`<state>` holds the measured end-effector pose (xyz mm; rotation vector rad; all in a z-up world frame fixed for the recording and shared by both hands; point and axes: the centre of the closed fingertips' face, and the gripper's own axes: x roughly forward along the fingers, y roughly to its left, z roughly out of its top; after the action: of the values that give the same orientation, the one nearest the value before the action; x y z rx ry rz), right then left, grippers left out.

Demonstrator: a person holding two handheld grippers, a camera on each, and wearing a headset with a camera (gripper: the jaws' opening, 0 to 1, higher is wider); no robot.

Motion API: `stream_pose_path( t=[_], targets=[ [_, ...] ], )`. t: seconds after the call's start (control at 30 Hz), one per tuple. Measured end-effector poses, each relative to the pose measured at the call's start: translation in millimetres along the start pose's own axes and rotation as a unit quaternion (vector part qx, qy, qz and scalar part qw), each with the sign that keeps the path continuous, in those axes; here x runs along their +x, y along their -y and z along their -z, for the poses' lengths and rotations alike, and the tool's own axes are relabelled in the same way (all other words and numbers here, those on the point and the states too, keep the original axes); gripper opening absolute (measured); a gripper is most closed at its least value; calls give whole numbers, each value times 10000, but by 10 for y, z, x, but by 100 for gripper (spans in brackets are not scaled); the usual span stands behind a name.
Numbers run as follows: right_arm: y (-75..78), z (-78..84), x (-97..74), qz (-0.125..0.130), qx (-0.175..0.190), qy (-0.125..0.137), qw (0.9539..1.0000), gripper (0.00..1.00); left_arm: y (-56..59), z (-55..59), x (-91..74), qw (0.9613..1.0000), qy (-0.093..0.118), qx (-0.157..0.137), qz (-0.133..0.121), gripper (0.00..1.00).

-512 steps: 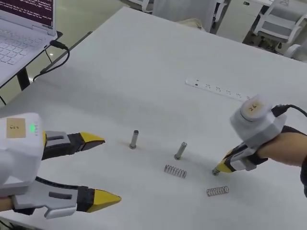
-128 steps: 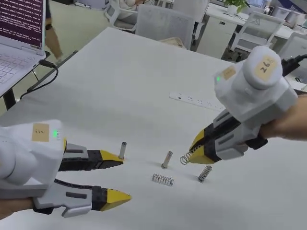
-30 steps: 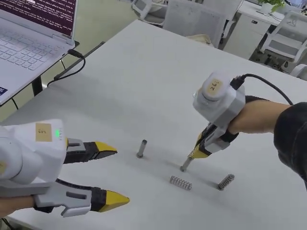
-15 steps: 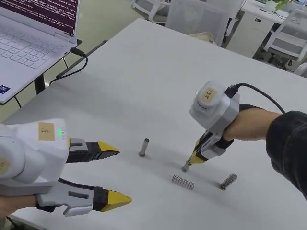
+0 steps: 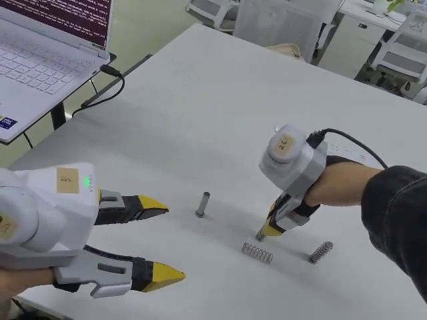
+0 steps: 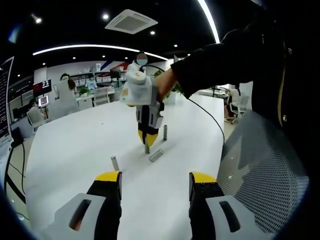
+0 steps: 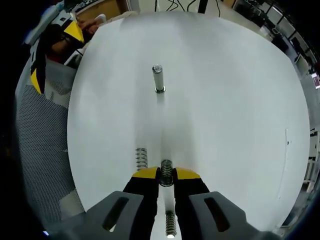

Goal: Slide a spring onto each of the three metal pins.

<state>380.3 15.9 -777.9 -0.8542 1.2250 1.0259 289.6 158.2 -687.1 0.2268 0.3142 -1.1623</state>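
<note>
Item, far left: a laptop (image 5: 40,60), open, at the left edge of the white table (image 5: 200,120), with a dark cable (image 5: 110,77) plugged into its right side; item, near left: the left gripper (image 5: 175,241), held above the near edge of the table, its yellow-tipped jaws wide apart and holding nothing, pointing right towards the work; item, just beyond those tips: a bare pin (image 5: 203,204), upright on the table, with no spring on it; item, right of that pin: the right gripper (image 5: 265,232), pointing steeply down at the table, its jaws clamped on a held spring (image 7: 166,179) that stands upright between the tips; we cannot tell whether a pin stands inside the coil, since the tips cover that spot; item, just near of the right gripper's tips: a loose spring (image 5: 258,253), lying flat on the table, touching nothing; item, furthest right: a sprung pin (image 5: 321,252), leaning a little in the head view, with a coil round it along its length, well apart from the bare pin; in the left gripper view we see the right gripper (image 6: 146,140) ahead, between the bare pin on its left and the sprung pin beyond it.
</note>
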Motion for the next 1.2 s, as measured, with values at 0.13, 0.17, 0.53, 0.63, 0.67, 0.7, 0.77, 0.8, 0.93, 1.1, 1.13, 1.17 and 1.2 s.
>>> stream_pose_path(
  t=[0.13,0.17,0.53,0.63,0.67,0.7,0.77,0.8,0.93,1.1,1.13,1.17,1.2],
  targets=[
    [-10,10,17,9,-23,8,10000,9,4,0,3,10000,0,-4,8,49],
    [-18,10,23,-10,-8,24,10000,9,7,1,5,10000,-2,-5,13,49],
    [-23,47,36,23,-31,113,9999,14,26,10,17,10000,-25,-19,49,48],
    [-17,59,13,35,14,173,9998,15,28,7,18,10000,-29,-10,53,48],
    [-15,68,4,42,26,193,9998,15,31,3,20,10000,-32,-2,56,48],
    [-15,77,-2,45,33,203,9998,16,32,2,21,10000,-34,-2,57,48],
    [-15,96,-11,50,62,215,9997,15,41,-7,25,10000,-28,-2,69,48],
    [-16,112,-18,56,89,234,9997,15,43,-10,28,10000,-29,4,70,48],
    [-23,168,-34,69,159,267,9995,15,58,-17,39,9999,-37,24,95,48],
    [-60,225,-49,81,244,321,9992,15,67,-16,41,9999,-49,37,110,48],
    [-75,236,-51,72,258,331,9991,15,68,-13,42,9999,-51,37,115,48],
    [-91,251,-54,77,250,331,9991,15,70,-12,42,9999,-51,40,118,48],
    [-100,258,-57,82,241,333,9991,15,70,-10,43,9999,-52,41,122,48]
  ],
)
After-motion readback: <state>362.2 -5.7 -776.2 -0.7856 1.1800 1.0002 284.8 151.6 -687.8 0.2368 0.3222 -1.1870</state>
